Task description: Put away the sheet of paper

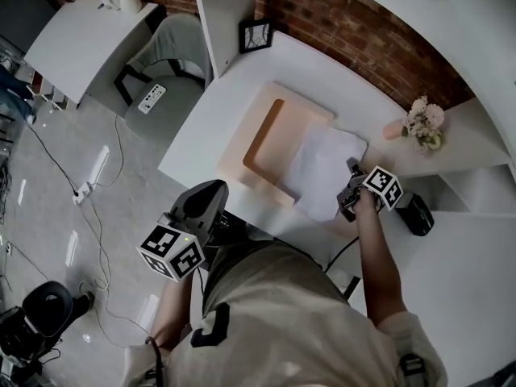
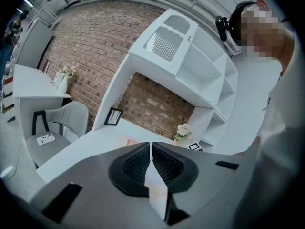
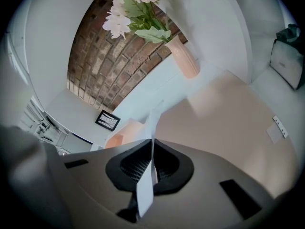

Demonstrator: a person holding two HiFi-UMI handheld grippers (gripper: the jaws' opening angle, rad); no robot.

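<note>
A white sheet of paper [image 1: 322,168] lies on the white desk [image 1: 210,127], its left part overlapping a shallow peach tray [image 1: 270,127]. My right gripper [image 1: 351,177] is at the sheet's right edge and is shut on it. In the right gripper view the sheet [image 3: 150,123] stands edge-on between the closed pads of the right gripper [image 3: 152,146], with the tray [image 3: 119,136] beyond. My left gripper [image 1: 216,187] hangs below the desk's near edge, left of the sheet, shut on nothing. In its own view the left gripper [image 2: 151,145] has its jaws together.
A pink vase of pale flowers [image 1: 421,124] stands at the desk's far right, with a black picture frame [image 1: 255,35] at the back. A dark case [image 1: 415,214] sits right of my right gripper. A grey chair [image 1: 165,71] and floor cables lie to the left.
</note>
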